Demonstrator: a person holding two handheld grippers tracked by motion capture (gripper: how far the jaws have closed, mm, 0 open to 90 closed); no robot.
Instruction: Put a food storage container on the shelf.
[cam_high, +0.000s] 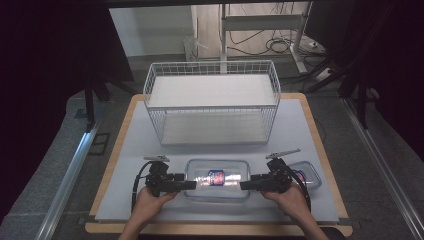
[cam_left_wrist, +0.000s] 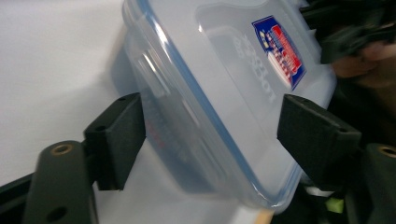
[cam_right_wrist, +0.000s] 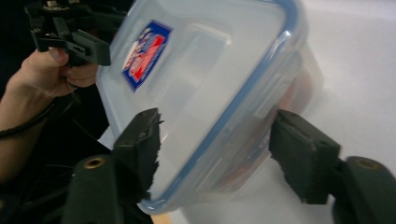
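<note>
I see the bench with a white wire basket at its far side. Near me, between my two hands, lies a clear lidded box with a red-and-blue label. My left gripper sits at the box's left end, jaws wide, one on either side of that end. My right gripper sits at the right end, jaws equally wide astride it. A smaller box lies just behind my right hand.
</note>
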